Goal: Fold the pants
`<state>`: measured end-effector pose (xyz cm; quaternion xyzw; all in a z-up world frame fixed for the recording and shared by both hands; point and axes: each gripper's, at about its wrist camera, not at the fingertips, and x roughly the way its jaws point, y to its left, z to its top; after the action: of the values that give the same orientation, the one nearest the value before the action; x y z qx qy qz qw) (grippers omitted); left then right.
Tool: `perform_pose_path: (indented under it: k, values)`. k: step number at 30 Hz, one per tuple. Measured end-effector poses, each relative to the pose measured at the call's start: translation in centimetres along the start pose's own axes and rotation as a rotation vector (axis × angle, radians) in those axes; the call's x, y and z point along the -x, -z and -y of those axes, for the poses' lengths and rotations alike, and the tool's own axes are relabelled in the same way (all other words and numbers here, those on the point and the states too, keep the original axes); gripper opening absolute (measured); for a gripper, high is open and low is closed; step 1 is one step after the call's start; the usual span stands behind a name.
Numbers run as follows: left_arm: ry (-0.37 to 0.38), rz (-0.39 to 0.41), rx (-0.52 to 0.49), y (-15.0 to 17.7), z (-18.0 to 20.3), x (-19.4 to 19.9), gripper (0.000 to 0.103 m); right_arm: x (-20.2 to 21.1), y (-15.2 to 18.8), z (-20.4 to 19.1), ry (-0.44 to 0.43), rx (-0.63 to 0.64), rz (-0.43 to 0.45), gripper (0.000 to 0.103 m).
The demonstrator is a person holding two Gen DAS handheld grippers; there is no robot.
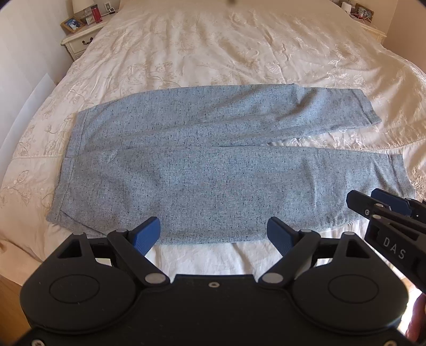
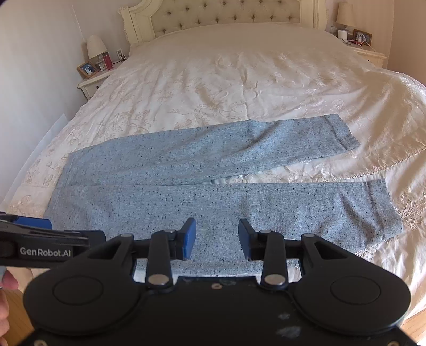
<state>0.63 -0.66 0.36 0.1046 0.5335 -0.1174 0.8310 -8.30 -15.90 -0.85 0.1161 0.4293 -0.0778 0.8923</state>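
Nearest the lenses, the left gripper (image 1: 213, 234) hangs with its blue ribbed pads spread wide and nothing between them, poised over the near edge of the near leg. Just beside it, the right gripper (image 2: 217, 237) has its pads parted more narrowly, also empty, above the same edge further toward the cuffs. Beyond both lies the speckled grey-blue woven pair of pants (image 1: 202, 165), spread flat on the cream embroidered satin bedspread (image 1: 213, 53), its long axis running crosswise to the tools: waistband (image 1: 70, 159) to the left, cuffs to the right, the two legs splitting apart toward the cuff end. So the left gripper sits nearer the waistband, the right nearer the hems. No fold is yet made; the likely first step is laying one leg over the other. Farthest off stand the white bedside tables and tufted headboard (image 2: 226, 13).
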Motion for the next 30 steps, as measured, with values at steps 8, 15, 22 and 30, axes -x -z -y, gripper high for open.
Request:
perform_pose_path:
  k: [8,15,22,30]
  values:
    - [-0.001,-0.033,0.020,0.6,-1.0,-0.8,0.088,-0.8,0.3,-0.7,0.012,0.014,-0.028,0.038]
    - [0.005,-0.042,0.015,0.4,-1.2,-1.2,0.088,-0.9,0.0,-0.6,0.022,0.013,-0.029,0.038]
    - [0.011,-0.047,0.004,0.1,-1.0,-1.5,0.088,-0.9,0.0,-0.6,0.034,0.003,-0.030,0.038]
    - [0.011,-0.057,0.004,0.0,-0.9,-1.9,0.088,-1.2,-0.1,-0.8,0.037,-0.005,-0.040,0.038]
